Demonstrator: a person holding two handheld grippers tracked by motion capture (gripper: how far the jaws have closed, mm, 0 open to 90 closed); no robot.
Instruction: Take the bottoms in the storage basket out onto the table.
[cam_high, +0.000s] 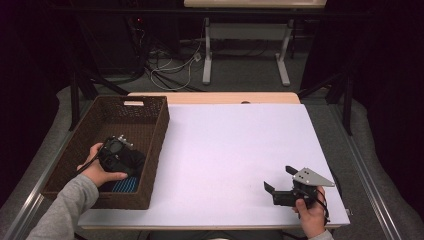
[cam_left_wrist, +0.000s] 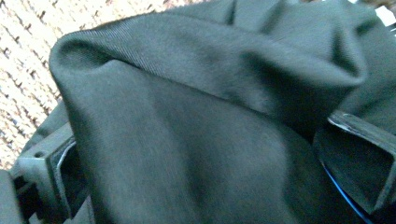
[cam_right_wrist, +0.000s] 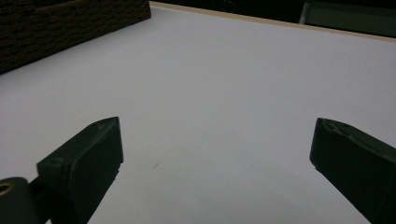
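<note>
Dark brown rectangular woven wicker basket (cam_high: 152, 131) on the left part of the white-topped desk (cam_high: 235, 150), long axis running away from the person, a pale handle slot in its far wall. Inside the basket, near its front right corner: a crumpled dark grey fabric garment (cam_high: 132, 161), and just beneath it toward the front wall a blue ribbed patch (cam_high: 125, 186), identity unclear. Garment bunched in folds, no clear long axis or direction to be told.

Left claw (cam_high: 120, 154) down inside the basket, held in the left hand (cam_high: 97, 172), pointing toward the basket's right wall. In the left gripper view, the garment (cam_left_wrist: 196, 135) draped thickly between and over the black jaws, fine twill weave visible, soft rounded folds, a thin blue edge at lower right; pale woven basket floor (cam_left_wrist: 28, 51) at upper left. Jaws set apart with cloth between them, closing around the fabric; firmness of the grip not to be told.

Right claw (cam_high: 280, 181) well to the right of the basket, near the desk's front right corner, low over the bare surface, held in the right hand (cam_high: 312, 212), grey three-cornered plate on top. In the right gripper view, black jaws spread wide with nothing between, smooth matte white desk (cam_right_wrist: 224, 84) ahead, basket's woven wall (cam_right_wrist: 70, 28) at upper left.
</note>
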